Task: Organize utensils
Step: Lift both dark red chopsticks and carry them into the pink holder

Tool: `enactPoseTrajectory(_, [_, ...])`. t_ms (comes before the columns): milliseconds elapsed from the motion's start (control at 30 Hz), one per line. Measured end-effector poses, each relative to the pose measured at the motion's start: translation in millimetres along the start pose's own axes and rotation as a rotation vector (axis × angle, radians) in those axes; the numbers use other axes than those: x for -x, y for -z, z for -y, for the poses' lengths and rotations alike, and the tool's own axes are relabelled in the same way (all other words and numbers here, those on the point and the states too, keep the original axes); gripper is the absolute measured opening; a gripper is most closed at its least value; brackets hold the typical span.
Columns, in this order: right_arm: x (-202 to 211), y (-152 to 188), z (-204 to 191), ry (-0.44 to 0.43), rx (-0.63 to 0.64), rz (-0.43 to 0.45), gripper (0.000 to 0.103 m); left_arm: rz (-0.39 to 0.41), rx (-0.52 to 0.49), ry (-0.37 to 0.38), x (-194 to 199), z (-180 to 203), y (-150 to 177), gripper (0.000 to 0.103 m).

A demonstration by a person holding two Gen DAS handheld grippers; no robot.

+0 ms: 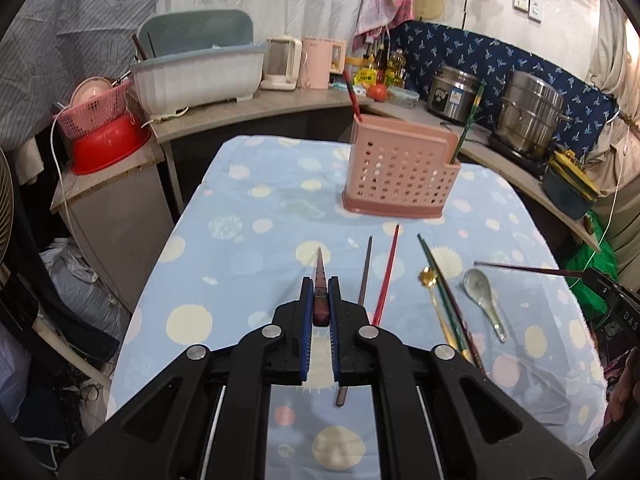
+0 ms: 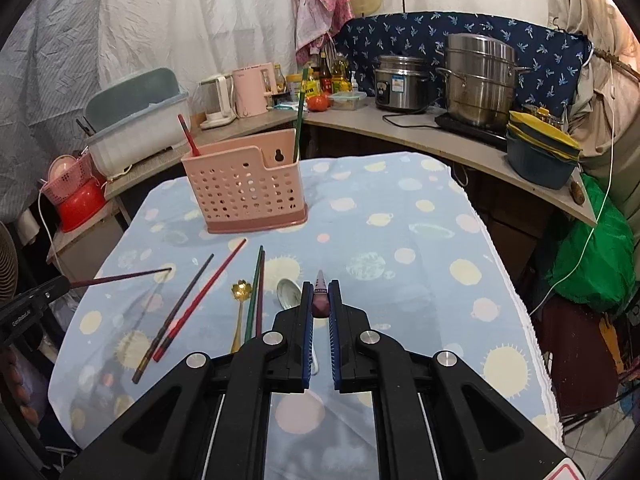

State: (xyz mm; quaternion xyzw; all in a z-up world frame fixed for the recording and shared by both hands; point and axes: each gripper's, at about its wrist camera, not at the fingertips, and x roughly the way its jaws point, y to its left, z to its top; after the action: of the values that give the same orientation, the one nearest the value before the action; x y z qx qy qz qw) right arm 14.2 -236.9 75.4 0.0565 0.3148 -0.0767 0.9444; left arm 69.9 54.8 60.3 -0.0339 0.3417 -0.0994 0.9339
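A pink perforated utensil holder (image 1: 400, 168) (image 2: 244, 184) stands on the dotted blue cloth, with a red chopstick (image 1: 352, 96) and a green chopstick (image 1: 468, 124) upright in it. My left gripper (image 1: 320, 288) is shut on a dark maroon chopstick (image 1: 320, 280), pointing forward above the cloth. My right gripper (image 2: 320, 292) is shut on another maroon chopstick (image 2: 320, 292). On the cloth lie a dark chopstick (image 1: 366, 272), a red chopstick (image 1: 386, 276), a green chopstick (image 1: 440, 280), a gold spoon (image 1: 430, 280) and a ceramic spoon (image 1: 482, 292).
A counter (image 1: 280, 100) curves behind the table with a dish rack (image 1: 196, 76), kettles, bottles, a rice cooker (image 1: 452, 92) and a steel pot (image 1: 528, 116). A red basin (image 1: 108, 144) sits at the left. The table edges drop off on both sides.
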Motion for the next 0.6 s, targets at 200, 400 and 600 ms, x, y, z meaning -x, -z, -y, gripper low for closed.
enactPoseTrajectory(200, [14,-21,-2,-0.015,-0.001,0.06,0.007,0.043,0.003,0.019,15,4,-21,0.007])
enactPoseTrajectory(400, [22,-41,-1,-0.022,-0.01,0.107,0.007,0.077,-0.007,0.028,24,12,-45,0.007])
enactPoseTrajectory(600, [25,-56,-2,-0.033,-0.011,0.137,0.007,0.092,-0.016,0.039,25,20,-65,0.007])
